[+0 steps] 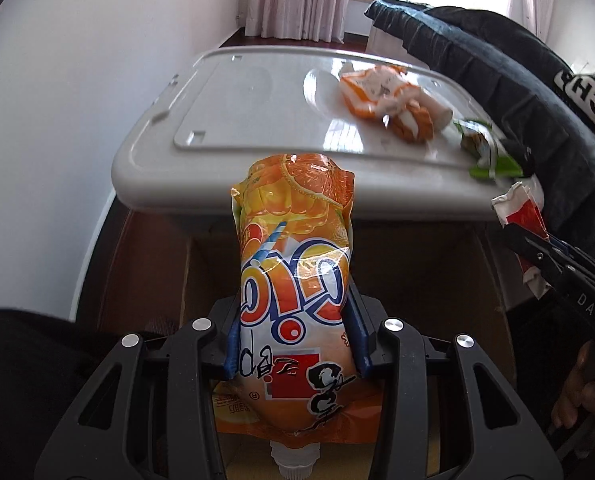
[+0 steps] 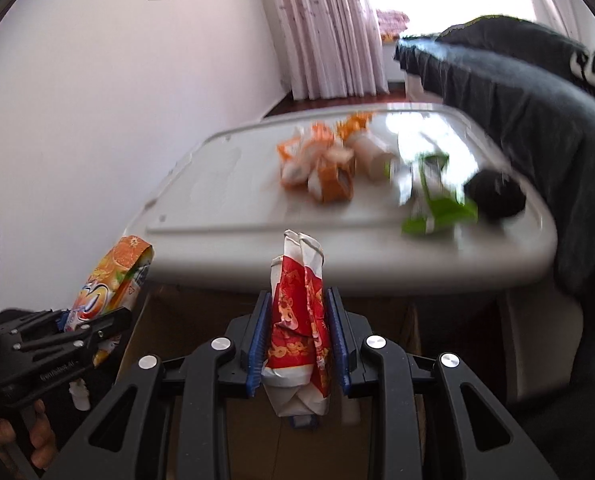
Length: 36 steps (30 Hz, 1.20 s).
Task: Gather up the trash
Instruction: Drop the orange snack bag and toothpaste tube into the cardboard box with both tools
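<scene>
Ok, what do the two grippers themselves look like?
Both match: the left gripper and right gripper have black skeletal linkage frames with silver round bolts and blue ribbed pads. The right one carries white lettering on its side. Dark sleeves behind.

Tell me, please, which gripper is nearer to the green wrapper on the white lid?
Right. The right gripper, shut on a red carton, sits just off the lid's near edge by the green wrapper. The left gripper, holding the orange pouch, is further left.

left gripper (image 1: 295, 344): black frame, round silver screws, blue ribbed pads | right gripper (image 2: 299, 340): same build; white lettering on side | sleeve (image 1: 21, 392): black
</scene>
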Tool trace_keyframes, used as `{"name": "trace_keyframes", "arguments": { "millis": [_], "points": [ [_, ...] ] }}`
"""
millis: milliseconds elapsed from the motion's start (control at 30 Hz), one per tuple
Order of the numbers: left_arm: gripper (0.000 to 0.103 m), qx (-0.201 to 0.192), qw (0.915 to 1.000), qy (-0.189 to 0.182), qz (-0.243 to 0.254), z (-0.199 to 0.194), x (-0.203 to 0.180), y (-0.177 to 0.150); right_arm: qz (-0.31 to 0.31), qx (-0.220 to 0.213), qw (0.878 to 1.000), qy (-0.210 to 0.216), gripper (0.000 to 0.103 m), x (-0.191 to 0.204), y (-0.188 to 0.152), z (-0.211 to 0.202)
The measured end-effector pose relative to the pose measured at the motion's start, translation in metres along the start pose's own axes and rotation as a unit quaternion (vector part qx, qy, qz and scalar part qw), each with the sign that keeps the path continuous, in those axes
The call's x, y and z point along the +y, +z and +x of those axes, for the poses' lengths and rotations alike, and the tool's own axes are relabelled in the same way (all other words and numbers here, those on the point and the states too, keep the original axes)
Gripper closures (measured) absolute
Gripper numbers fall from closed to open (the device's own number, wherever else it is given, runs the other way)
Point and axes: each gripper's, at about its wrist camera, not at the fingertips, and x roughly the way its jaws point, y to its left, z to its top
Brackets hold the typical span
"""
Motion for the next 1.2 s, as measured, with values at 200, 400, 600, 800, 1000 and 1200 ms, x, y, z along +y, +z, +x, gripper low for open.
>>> {"name": "trace_keyframes", "arguments": {
  "millis": [200, 400, 600, 800, 1000, 1200],
  "points": [
    [0.062, 0.053, 0.9986, -0.002, 0.005, 0.037, -0.001, -0.023, -0.024, 0.036, 0.999, -0.015, 0.075, 0.013, -0.025, 0.015],
    [0.062, 0.059, 0.9982, -0.005, 0.004, 0.043, 0.001, -0.023, -0.020, 0.057, 0.998, -0.018, 0.075, 0.012, -0.031, 0.025],
    [0.062, 0.070, 0.9975, -0.003, 0.012, 0.049, -0.001, -0.021, -0.012, 0.066, 0.998, -0.013, 0.074, 0.010, -0.033, 0.028],
    [0.062, 0.064, 0.9978, 0.001, 0.017, 0.048, -0.003, -0.019, -0.011, 0.066, 0.998, -0.011, 0.074, 0.010, -0.032, 0.028],
    [0.062, 0.066, 0.9976, 0.001, 0.018, 0.047, -0.003, -0.021, -0.011, 0.064, 0.998, -0.010, 0.074, 0.011, -0.031, 0.027],
    [0.062, 0.065, 0.9977, -0.001, 0.017, 0.048, -0.003, -0.022, -0.007, 0.064, 0.998, -0.010, 0.073, 0.010, -0.031, 0.027]
  ]
}}
